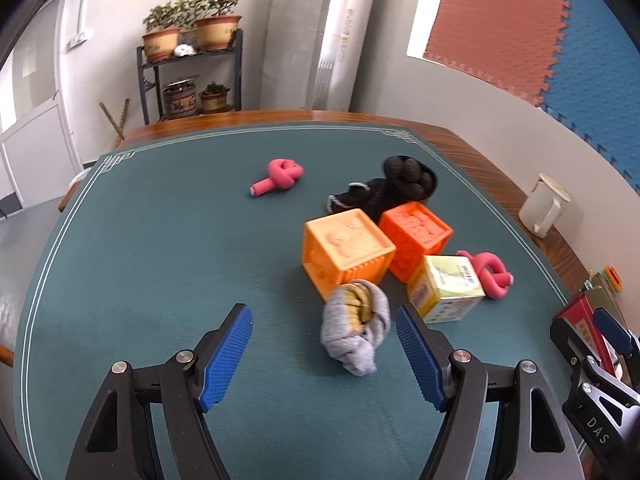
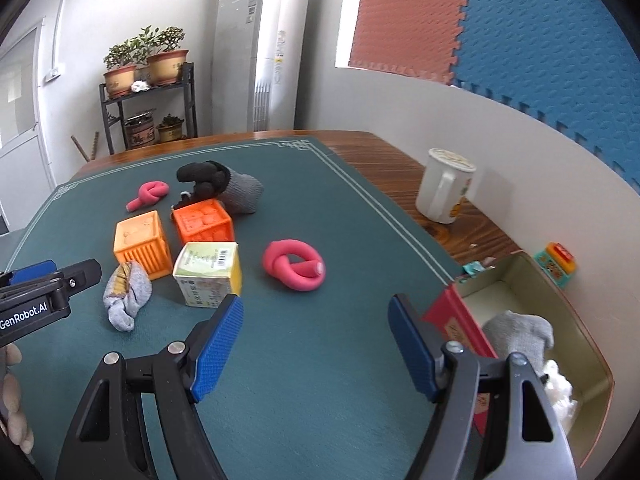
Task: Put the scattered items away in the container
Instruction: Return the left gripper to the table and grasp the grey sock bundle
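Left wrist view: both hand-held grippers (image 1: 324, 354) (image 2: 316, 340) gape empty; knotted foam tube (image 2: 294, 265), ribbed orange cubes (image 1: 346, 250)

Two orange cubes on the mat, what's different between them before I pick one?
The paler orange cube sits nearer the left gripper; the deeper orange cube sits farther back, against the black glove. The paler cube's top shows a smooth raised figure; the deeper cube's top looks bumpier, the detail too small to read. The rolled grey sock lies right beside the paler cube. Both look alike in size and stand upright on the green mat, side by side.
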`<act>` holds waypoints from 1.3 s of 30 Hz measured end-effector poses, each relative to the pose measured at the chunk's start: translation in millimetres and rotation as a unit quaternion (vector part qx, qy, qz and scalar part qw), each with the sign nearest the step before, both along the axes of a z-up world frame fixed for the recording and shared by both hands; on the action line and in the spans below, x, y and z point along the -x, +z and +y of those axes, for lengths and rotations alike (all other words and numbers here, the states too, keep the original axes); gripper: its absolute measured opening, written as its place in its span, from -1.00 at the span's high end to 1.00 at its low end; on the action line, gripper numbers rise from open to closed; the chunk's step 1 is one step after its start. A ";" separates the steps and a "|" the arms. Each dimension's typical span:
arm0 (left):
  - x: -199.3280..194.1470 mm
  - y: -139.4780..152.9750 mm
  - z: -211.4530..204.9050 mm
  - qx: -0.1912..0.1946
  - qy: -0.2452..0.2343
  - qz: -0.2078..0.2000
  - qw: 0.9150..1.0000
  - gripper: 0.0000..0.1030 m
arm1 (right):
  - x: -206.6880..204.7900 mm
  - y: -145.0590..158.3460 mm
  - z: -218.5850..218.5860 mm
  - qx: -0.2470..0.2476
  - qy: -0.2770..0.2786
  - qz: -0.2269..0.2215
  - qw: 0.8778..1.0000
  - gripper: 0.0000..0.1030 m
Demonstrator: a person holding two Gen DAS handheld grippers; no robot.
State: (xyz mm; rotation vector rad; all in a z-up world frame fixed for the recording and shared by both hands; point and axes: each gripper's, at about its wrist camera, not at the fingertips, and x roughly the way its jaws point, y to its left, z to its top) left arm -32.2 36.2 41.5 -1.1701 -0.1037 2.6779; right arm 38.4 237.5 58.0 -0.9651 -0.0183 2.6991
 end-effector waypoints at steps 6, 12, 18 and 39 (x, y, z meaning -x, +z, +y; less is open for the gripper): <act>10.8 -10.6 -8.9 0.001 0.017 -0.016 1.000 -0.48 | 16.3 -6.3 -8.9 0.003 0.013 -0.012 1.000 -0.52; 18.0 -21.0 -15.4 0.001 0.027 -0.031 0.999 -0.48 | 25.6 -14.7 -12.6 0.004 0.020 -0.021 1.000 -0.52; 24.1 -29.5 -21.0 0.003 0.035 -0.043 0.998 -0.48 | 30.0 -22.5 -8.0 0.013 0.016 -0.032 0.999 -0.52; 33.6 -39.3 -14.9 -0.043 0.009 -0.074 0.996 -0.48 | 31.4 -31.2 13.2 0.072 0.012 -0.034 0.997 -0.52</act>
